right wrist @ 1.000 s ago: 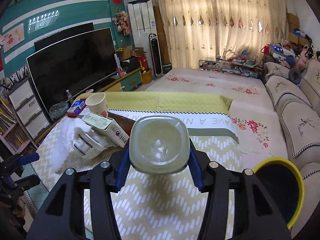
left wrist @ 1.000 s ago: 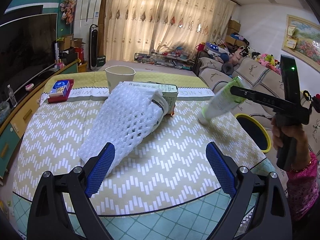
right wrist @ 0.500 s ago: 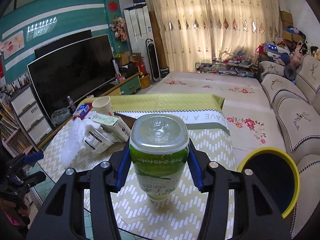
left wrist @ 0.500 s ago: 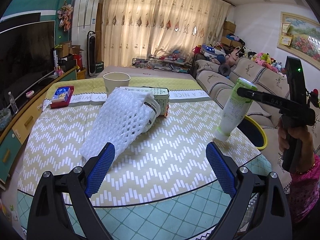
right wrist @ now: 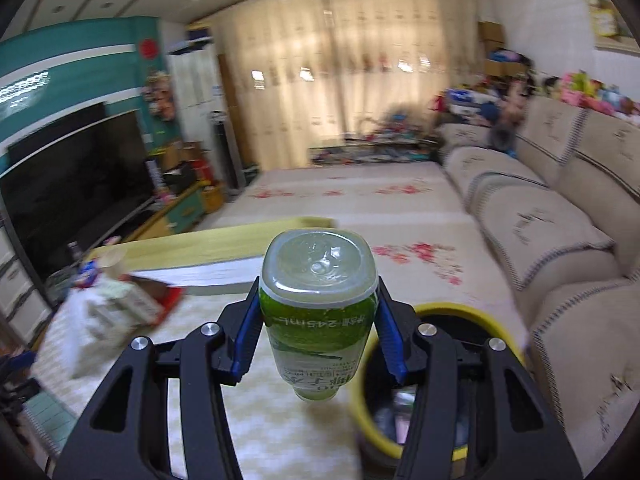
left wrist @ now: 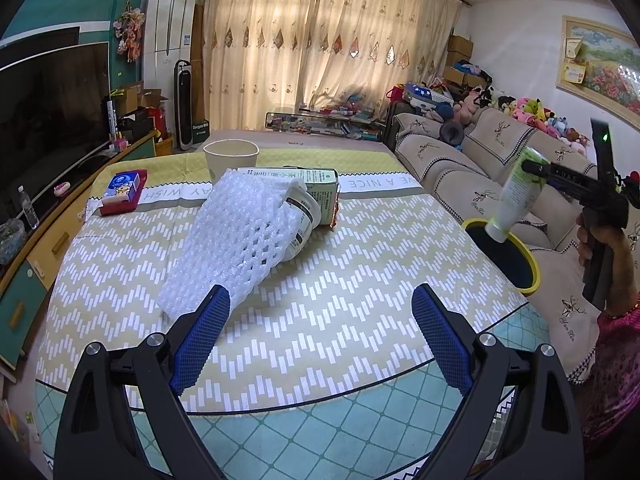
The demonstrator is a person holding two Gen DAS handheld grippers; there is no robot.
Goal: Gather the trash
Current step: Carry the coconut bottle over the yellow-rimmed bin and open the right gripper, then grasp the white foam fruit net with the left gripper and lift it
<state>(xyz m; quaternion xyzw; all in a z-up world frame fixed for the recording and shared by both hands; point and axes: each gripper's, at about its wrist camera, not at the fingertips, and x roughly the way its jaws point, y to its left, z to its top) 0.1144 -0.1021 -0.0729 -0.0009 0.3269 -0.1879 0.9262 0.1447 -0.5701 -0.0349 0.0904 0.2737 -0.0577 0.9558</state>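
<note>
The right claw (right wrist: 316, 332) clamps a green-labelled bottle (right wrist: 318, 312) between its blue pads, base towards the camera and neck hanging down. Just right of the neck stands a yellow-rimmed bin (right wrist: 460, 312), partly hidden behind the claw. Beneath lies the worktop (right wrist: 192, 320) with its zigzag cloth; a blurred heap of white packaging and a carton (right wrist: 108, 304) sits at its left.
</note>
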